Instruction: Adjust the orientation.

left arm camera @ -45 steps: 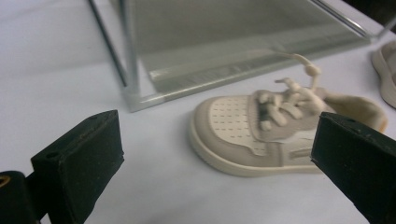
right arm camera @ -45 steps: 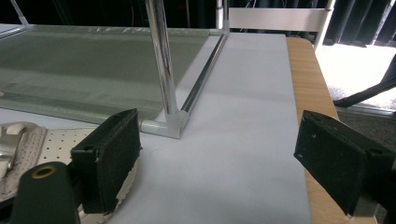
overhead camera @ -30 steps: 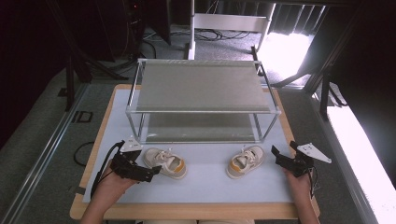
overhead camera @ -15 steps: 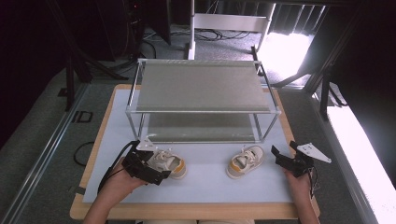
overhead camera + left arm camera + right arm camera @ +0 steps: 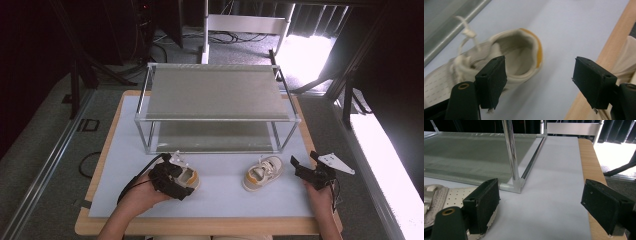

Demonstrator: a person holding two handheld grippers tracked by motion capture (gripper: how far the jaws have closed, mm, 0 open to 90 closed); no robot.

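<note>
Two small cream shoes with orange heels lie on the white mat in front of a rack. My left gripper [image 5: 176, 186] sits over the left shoe [image 5: 190, 176]. In the left gripper view the shoe [image 5: 509, 53] has its heel between the jaws of my left gripper [image 5: 541, 80], close to the left pad [image 5: 491, 80]. The right pad stands clear of it. These jaws have just been closing and are still open. My right gripper [image 5: 304, 161] rests open, just right of the right shoe [image 5: 263, 172]. In the right gripper view that shoe [image 5: 439, 195] lies left of my right gripper [image 5: 541, 205].
A two-shelf metal rack [image 5: 215, 92] with mesh shelves stands at the middle of the table, its corner post [image 5: 511, 152] right ahead of the right gripper. The white mat [image 5: 225, 197] covers a wooden table [image 5: 95, 175], whose edge [image 5: 604, 57] runs close to the left gripper.
The left hand has moved right, bringing its gripper from beside the left shoe to over it. The right gripper and both shoes have stayed put.
</note>
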